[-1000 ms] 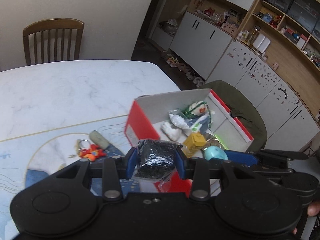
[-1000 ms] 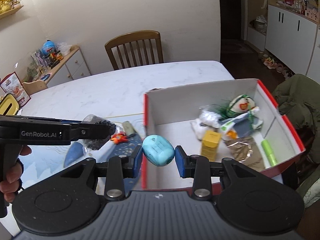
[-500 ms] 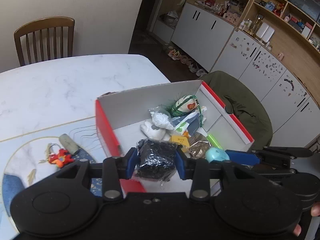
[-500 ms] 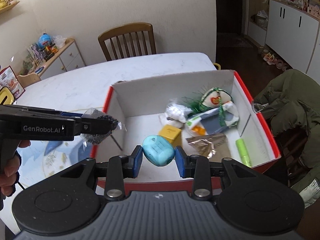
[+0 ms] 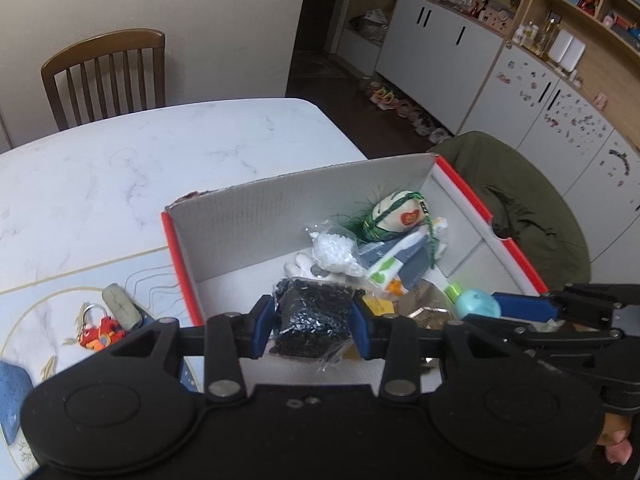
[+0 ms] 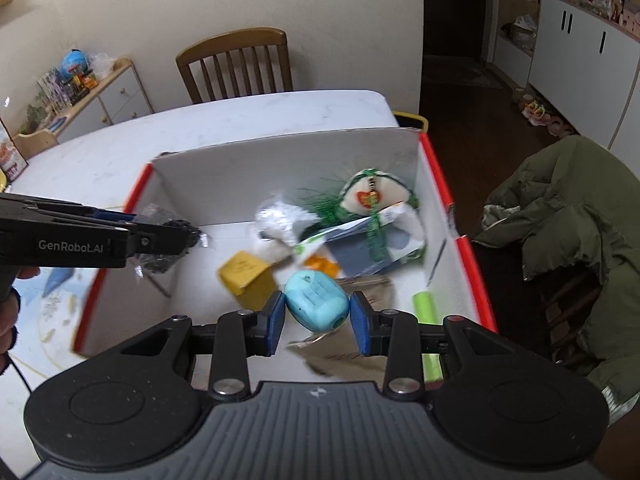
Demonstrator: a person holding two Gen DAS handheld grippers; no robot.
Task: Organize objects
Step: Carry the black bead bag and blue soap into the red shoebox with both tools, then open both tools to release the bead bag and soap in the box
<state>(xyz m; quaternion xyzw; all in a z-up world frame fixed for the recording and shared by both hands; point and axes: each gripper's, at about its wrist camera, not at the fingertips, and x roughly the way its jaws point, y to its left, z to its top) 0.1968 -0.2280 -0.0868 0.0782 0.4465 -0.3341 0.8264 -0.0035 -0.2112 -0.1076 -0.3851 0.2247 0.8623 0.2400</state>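
A red cardboard box (image 5: pixel 182 264) (image 6: pixel 440 184) with white inner walls stands on the table and holds several items. My left gripper (image 5: pixel 314 322) is shut on a clear bag of black beads (image 5: pixel 316 316), held over the box's near left part. My right gripper (image 6: pixel 318 312) is shut on a turquoise egg-shaped case (image 6: pixel 318 300), held above the box's floor. In the right wrist view the left gripper (image 6: pixel 182 238) reaches in from the left with the bead bag (image 6: pixel 164 240). In the left wrist view the right gripper's blue pads (image 5: pixel 520 306) hold the turquoise case (image 5: pixel 478 304).
Inside the box lie a yellow cube (image 6: pixel 244 274), a green tube (image 6: pixel 426 308), a bag of white beads (image 5: pixel 334 252), a cream pouch with green cord (image 6: pixel 374 196) and crumpled foil. On the mat left of the box lie an orange keyring (image 5: pixel 100 328) and a grey stone (image 5: pixel 120 306). A green jacket (image 6: pixel 568 236) drapes a chair at right.
Both grippers have moved forward over the box with their loads still held. The right gripper with the turquoise case has gone from the box's front left corner to above its middle.
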